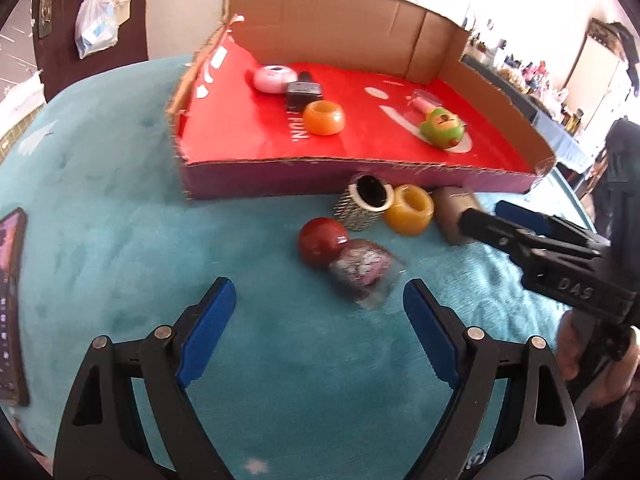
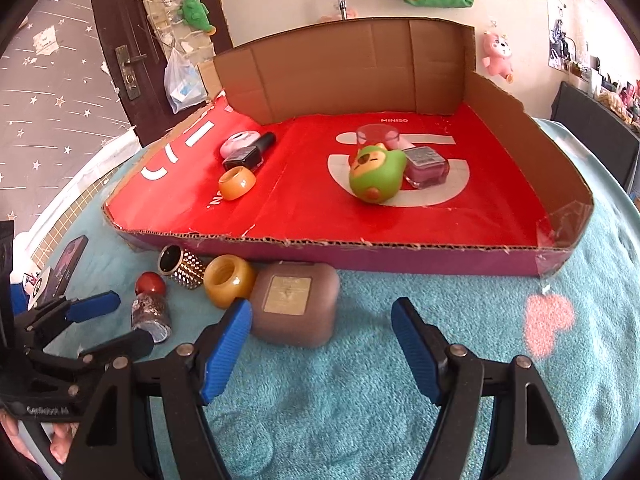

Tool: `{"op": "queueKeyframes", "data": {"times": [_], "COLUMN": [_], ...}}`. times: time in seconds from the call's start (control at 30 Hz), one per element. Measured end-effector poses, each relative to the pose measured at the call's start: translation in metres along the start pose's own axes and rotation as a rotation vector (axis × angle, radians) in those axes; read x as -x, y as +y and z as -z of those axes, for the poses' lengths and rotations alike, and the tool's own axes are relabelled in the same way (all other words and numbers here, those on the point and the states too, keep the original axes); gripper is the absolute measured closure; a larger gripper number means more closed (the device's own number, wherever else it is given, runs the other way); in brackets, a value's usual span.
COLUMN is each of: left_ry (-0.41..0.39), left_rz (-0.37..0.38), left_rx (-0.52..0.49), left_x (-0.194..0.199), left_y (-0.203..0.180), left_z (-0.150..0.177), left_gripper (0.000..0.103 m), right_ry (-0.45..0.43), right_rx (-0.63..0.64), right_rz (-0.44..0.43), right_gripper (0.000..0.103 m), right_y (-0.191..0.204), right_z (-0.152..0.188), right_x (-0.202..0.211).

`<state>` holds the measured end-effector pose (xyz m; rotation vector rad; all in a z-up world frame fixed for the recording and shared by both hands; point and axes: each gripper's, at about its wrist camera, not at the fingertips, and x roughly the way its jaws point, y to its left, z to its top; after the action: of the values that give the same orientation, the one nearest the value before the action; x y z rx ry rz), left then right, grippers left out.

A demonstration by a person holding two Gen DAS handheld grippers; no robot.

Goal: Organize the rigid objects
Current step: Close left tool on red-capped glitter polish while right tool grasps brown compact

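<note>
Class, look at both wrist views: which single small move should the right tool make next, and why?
Probably ease the right tool forward around the brown case. Its fingers are open and empty, the case lies just ahead on the blanket, outside the cardboard tray.

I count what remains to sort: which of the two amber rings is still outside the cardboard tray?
The larger, yellower amber ring on the blanket, between the studded cylinder and brown case.
</note>
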<state>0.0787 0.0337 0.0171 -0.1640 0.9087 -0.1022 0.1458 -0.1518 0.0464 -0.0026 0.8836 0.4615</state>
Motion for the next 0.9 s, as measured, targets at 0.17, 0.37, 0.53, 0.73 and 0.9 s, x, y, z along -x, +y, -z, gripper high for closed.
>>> {"op": "queueKeyframes", "data": {"times": [0.17,0.37,0.53,0.73,0.9], "left_ry": [-0.003,-0.011,-0.027,-0.038,-0.059], "left_rz": [-0.008,-0.029,-0.033,-0.044,-0.090], "left_rx": [-0.030,-0.005,0.049,0.072,0.059], "left_x": [-0.009,-0.010,-0.001,-0.006,-0.013], "left_y": [-0.016,-0.009,0.008,-0.001,-0.013], "left_z": [-0.004,-0.008,-0.003,-0.004,-0.006], "left_gripper": [0.017,0.017,0.017,0.017,0.033], "right_ry": [0.016,0.029,0.006,0.036,0.043], "right_rx": [0.027,0.051,0.109,0.093,0.065], "right_rz": [0.017,0.026,0.087,0.070,0.035], "right_gripper": [0.026,0.025,0.027,0.034,0.043], "right_y": [0.005,0.006,0.017,0.019,0.014], "right_z": [-0.006,-0.005,-0.001,0.000,-0.001], "right_x": [-0.006,-0.007,0.000,-0.012,-0.013]}}
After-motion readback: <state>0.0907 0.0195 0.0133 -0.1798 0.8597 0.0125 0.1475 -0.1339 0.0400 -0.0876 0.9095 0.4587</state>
